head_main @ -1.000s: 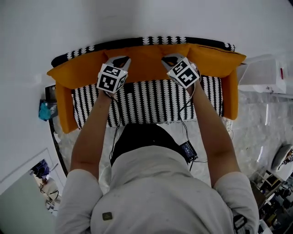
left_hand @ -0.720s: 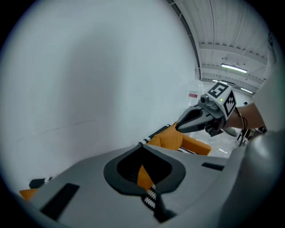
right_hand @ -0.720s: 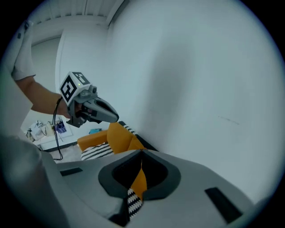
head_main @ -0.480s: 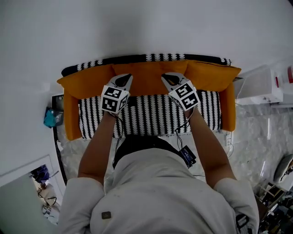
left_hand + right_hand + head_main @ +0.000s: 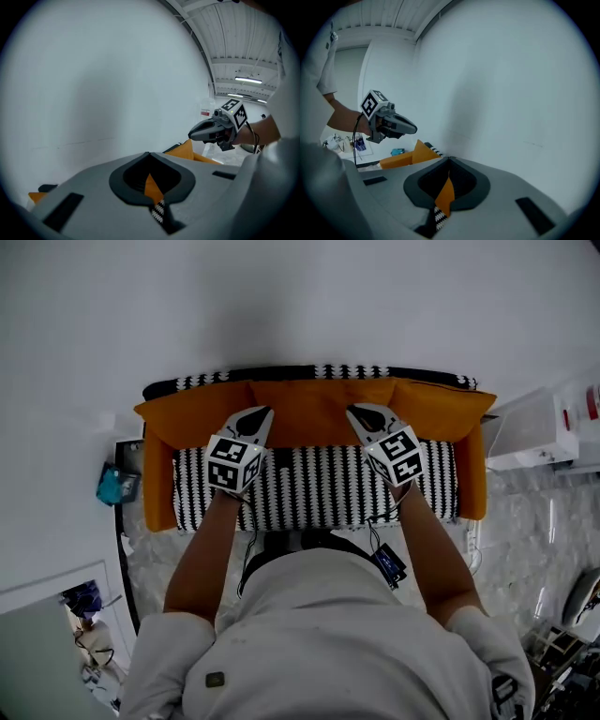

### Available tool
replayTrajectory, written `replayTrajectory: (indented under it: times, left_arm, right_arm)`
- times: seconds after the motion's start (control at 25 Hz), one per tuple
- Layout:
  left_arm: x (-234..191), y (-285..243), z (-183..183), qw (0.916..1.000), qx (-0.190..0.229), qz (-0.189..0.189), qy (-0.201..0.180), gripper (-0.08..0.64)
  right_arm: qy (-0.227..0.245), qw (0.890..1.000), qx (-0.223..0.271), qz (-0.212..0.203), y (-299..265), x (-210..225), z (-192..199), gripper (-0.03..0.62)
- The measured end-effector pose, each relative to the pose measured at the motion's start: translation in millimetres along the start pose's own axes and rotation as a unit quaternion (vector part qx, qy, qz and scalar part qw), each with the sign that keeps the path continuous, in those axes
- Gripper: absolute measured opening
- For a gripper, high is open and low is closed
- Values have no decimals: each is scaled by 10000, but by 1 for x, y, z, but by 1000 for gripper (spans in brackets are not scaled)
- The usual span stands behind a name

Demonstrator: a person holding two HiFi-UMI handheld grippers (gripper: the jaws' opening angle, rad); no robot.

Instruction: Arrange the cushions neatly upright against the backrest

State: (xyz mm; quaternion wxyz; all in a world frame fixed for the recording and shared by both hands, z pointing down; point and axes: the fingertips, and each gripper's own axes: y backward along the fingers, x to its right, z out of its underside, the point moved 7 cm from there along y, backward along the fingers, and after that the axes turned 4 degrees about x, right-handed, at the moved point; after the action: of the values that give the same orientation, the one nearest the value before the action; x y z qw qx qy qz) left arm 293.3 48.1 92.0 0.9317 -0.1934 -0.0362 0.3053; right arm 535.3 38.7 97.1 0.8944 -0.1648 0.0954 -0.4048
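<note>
Head view: a person stands at the front edge of a small black-and-white patterned sofa (image 5: 319, 486), arms stretched over its seat with a tool in each hand. The left claw (image 5: 257, 416) and the right claw (image 5: 364, 416) hang above the back of the sofa's seat, both pointing toward the sofa's backrest (image 5: 309, 372) and the white wall (image 5: 281, 296) behind the sofa.

Each claw is closed. In the two gripper views the jaws meet at their tips, and only a thin slit behind them shows a sliver of orange and of the patterned cover. Neither claw carries anything: each gripper view shows the other claw in the air before the wall with nothing in it.

Three orange cushions line the sofa's backrest side by side: the middle cushion (image 5: 309, 407) between the two claws, the left cushion (image 5: 183, 409) at the sofa's left corner and the right cushion (image 5: 441, 399) at its right corner. Two more orange cushions (image 5: 157, 484) run along the sofa's two ends.
</note>
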Motion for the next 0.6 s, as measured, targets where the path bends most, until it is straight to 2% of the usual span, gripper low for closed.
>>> replayTrajectory:
  times: [0.6]
  left_arm:
    - [-25, 154, 12, 9985, 455, 13, -318, 9]
  right_arm:
    - [83, 9979, 460, 454, 19, -142, -45, 26]
